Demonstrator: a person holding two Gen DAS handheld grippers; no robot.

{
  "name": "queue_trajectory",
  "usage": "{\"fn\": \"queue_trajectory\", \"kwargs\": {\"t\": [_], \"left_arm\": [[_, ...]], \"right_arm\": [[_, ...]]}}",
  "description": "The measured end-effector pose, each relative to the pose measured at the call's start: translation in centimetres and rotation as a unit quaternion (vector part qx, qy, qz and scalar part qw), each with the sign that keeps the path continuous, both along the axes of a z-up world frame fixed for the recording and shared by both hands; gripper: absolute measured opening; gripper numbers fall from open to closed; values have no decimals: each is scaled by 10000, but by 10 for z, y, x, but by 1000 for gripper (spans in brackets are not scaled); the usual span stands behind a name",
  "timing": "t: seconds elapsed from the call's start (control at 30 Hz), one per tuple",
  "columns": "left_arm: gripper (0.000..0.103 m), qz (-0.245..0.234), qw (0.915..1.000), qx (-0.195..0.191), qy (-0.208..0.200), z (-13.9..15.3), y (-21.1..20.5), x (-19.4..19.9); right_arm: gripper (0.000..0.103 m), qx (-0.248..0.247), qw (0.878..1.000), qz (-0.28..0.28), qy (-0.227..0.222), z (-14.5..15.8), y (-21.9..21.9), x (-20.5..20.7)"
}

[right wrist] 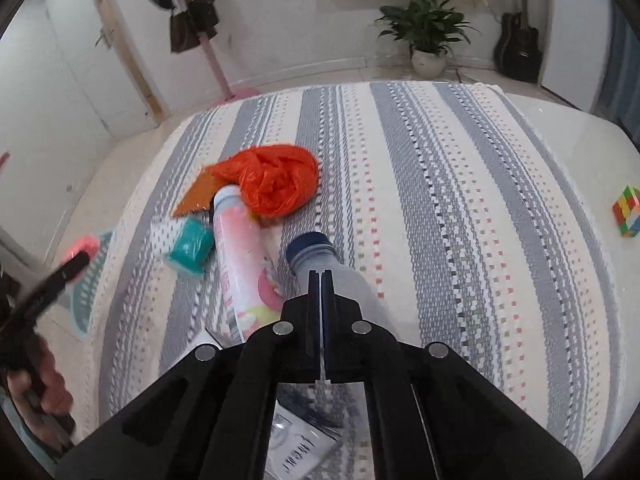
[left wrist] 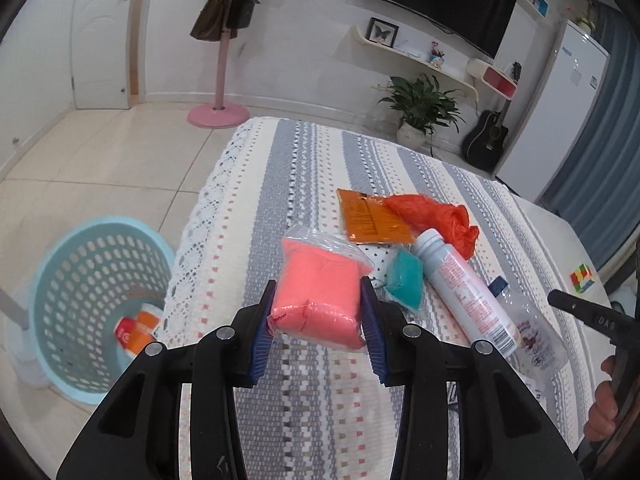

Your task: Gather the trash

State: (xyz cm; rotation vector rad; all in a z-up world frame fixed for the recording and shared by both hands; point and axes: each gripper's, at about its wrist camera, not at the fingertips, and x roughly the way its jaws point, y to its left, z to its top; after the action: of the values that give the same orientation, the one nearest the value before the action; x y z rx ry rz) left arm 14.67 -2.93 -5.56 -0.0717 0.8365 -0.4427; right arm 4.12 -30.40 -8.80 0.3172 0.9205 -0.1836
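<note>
- Trash in hand: pink packet in a clear bag (left wrist: 320, 300), pinched between the blue pads of the left tool (left wrist: 318, 320), lifted off the bench (left wrist: 280, 168), near its left edge.
- Target looks like the light blue perforated basket (left wrist: 100, 300) on the floor, left of the bench. It already holds at least one red-and-orange item (left wrist: 136, 330), so judged partly done.
- Pink packet is not yet over the basket; it needs carrying left and dropping in.
- Right tool (right wrist: 320, 276): jaws pressed together, nothing visibly between them. It hangs above the clear bottle with blue cap (right wrist: 316, 252); contact with the bottle can't be confirmed.
- Remaining on the striped cloth, clustered together:
  - clear bottle with blue cap, lying on its side
  - pink-and-white tube bottle (right wrist: 244, 264) just beside it, top end touching the bag below
  - crumpled orange-red plastic bag (right wrist: 272, 184)
  - flat orange wrapper (left wrist: 368, 216), partly under that bag
  - small teal packet (right wrist: 192, 248) beside the tube bottle
  - white printed wrapper (right wrist: 300, 444), mostly hidden under the right tool
- Rubik's cube (right wrist: 626, 212) sits well apart at the right edge; probably not trash.
- Estimate: early to mid task, roughly six pieces left plus the one held.
</note>
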Motion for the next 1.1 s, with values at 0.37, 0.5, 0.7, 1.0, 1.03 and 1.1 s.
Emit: {"fn": "queue_trajectory", "kwargs": {"t": [0.37,0.5,0.7,1.0,1.03,1.1], "left_arm": [[38,7,10000,-27,34,0,1,0],[38,42,10000,-57,47,-1,1,-2],[39,56,9999,-116,79,-3,-3,-1],[39,-26,9999,-71,83,-4,-9,-3],[39,-24,9999,-68,81,-4,-9,-3],[39,-12,9999,-55,87,-5,-9,-2]], "right_arm": [[1,1323,9904,190,-354,-8,-31,-24],[3,895,9929,75,-782,15,-36,-38],[73,922,9914,215,-905,21,-28,-44],[84,18,9978,642,-175,10,-22,-36],[84,7,9974,724,-49,2,-20,-34],[83,-21,9969,787,25,-7,-14,-31]]}}
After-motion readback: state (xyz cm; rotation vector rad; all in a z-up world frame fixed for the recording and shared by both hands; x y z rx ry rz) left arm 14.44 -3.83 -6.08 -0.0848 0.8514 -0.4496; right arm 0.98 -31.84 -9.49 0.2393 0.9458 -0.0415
